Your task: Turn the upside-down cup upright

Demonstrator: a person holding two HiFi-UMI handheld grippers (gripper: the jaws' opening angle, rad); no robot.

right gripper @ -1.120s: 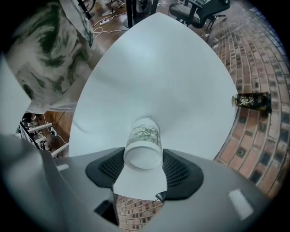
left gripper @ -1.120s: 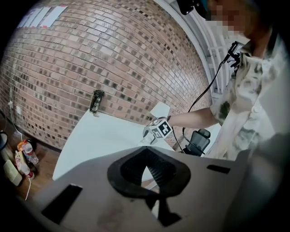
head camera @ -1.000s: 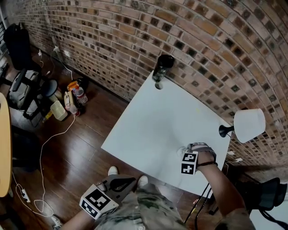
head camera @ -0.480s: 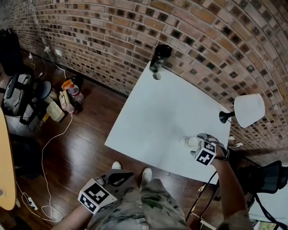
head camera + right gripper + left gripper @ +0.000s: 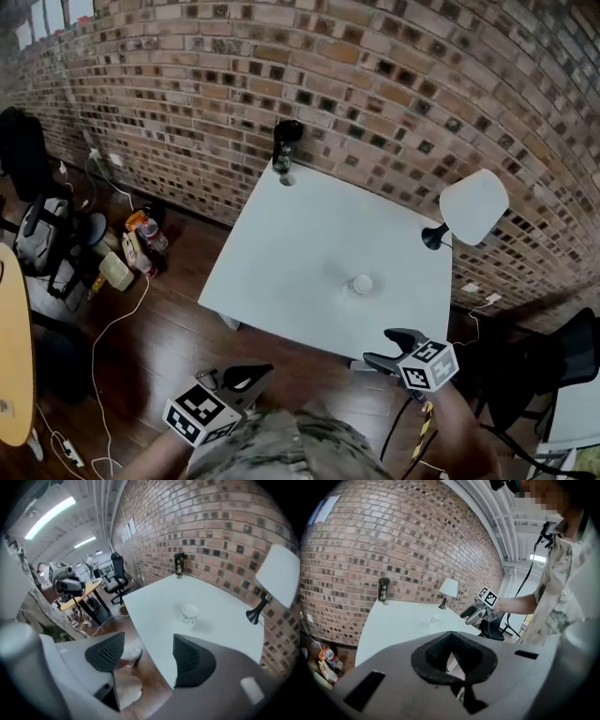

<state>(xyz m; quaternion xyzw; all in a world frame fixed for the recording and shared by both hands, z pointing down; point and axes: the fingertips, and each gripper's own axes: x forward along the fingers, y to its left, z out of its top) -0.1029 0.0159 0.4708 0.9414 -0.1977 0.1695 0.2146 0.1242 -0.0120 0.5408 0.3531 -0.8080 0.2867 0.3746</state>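
A small clear cup point(image 5: 361, 284) stands alone on the white table point(image 5: 281, 253), and its rim looks to face up; it also shows in the right gripper view point(image 5: 189, 614). My right gripper point(image 5: 380, 345) hangs off the table's near edge, apart from the cup. Its jaws are closing with nothing between them point(image 5: 149, 641). My left gripper point(image 5: 253, 373) is low at my left, over the wooden floor, with its jaws together and empty point(image 5: 452, 635). The left gripper view also catches the right gripper point(image 5: 476, 615).
A dark bottle point(image 5: 286, 145) stands at the table's far corner by the brick wall. A white-shaded lamp point(image 5: 469, 206) stands at the right edge. Bags, bottles and a cable point(image 5: 122, 253) lie on the floor at left. An office chair point(image 5: 553, 375) is at right.
My right gripper let go of the cup, opened, rolled and pulled back off the table's near edge. The cup stays standing on the table. My left gripper shifted slightly.
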